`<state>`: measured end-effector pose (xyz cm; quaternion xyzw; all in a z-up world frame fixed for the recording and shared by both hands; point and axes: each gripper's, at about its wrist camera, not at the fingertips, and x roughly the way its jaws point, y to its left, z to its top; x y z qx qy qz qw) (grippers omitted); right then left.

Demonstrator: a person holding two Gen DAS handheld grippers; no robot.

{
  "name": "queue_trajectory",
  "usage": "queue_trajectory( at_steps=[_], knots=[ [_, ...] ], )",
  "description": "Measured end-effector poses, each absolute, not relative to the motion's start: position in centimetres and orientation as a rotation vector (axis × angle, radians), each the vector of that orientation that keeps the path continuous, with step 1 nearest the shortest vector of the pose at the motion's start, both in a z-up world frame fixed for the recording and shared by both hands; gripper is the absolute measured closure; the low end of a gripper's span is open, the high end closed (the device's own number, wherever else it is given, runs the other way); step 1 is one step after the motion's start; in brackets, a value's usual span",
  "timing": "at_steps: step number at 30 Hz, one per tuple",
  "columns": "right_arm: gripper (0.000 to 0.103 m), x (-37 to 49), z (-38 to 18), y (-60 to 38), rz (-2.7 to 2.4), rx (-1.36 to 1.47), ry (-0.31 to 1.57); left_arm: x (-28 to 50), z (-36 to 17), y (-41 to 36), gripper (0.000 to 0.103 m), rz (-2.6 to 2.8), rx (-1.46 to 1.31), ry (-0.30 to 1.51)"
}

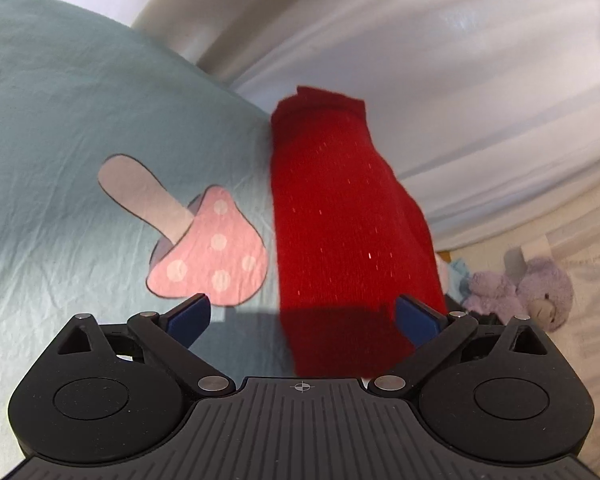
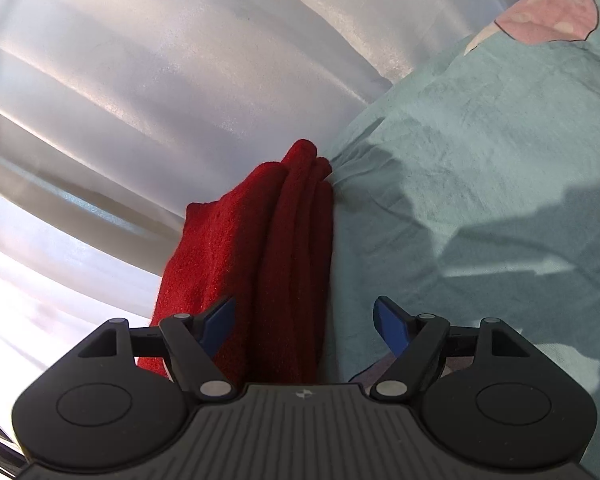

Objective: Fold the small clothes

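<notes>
no readable text or labels anywhere

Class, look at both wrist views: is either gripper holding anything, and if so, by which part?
Nothing is held. The left gripper and right gripper both stand open, pads clear of the folded red knitted garment lying at the edge of the pale green bedsheet.

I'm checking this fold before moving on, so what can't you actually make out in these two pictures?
- Red garment, left wrist view: its near end is hidden behind the left claw.
- Same garment, right wrist view: only stacked edges show; the right claw hides the near end, so how neat the fold is stays unclear.
- Purple teddy bear, left wrist view: small, blurred, partly hidden behind the claw.
</notes>
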<state>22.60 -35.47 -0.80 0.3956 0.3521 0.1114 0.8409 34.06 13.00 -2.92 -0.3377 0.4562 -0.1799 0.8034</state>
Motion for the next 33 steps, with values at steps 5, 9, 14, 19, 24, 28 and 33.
queue_trajectory(
  at_steps=[5, 9, 14, 19, 24, 28, 33],
  knots=[
    [0.024, 25.7, -1.7, -35.1, 0.318, 0.895, 0.761, 37.9, -3.9, 11.9, 0.001, -0.404, -0.711, 1.002],
    [0.021, 27.7, -1.9, -34.4, 0.371, 0.938, 0.794, 41.0, -6.2, 10.6, 0.001, -0.476, -0.797, 1.055],
    [0.020, 29.4, -2.2, -33.8, 0.420, 0.916, 0.848, 42.9, -7.4, 9.6, 0.001, -0.521, -0.853, 1.040],
    [0.020, 30.5, -2.7, -33.5, 0.460, 0.922, 0.863, 44.3, -8.1, 8.5, 0.005, -0.566, -0.860, 1.061],
    [0.031, 31.2, -2.9, -33.1, 0.482, 0.906, 0.879, 44.8, -8.6, 8.2, 0.009, -0.578, -0.855, 1.055],
    [0.037, 31.5, -3.3, -33.2, 0.507, 0.930, 0.889, 45.3, -9.2, 7.6, 0.010, -0.578, -0.876, 1.057],
    [0.038, 31.7, -3.4, -32.5, 0.501, 0.932, 0.885, 44.6, -8.7, 7.1, 0.020, -0.541, -0.853, 1.019]
  ],
)
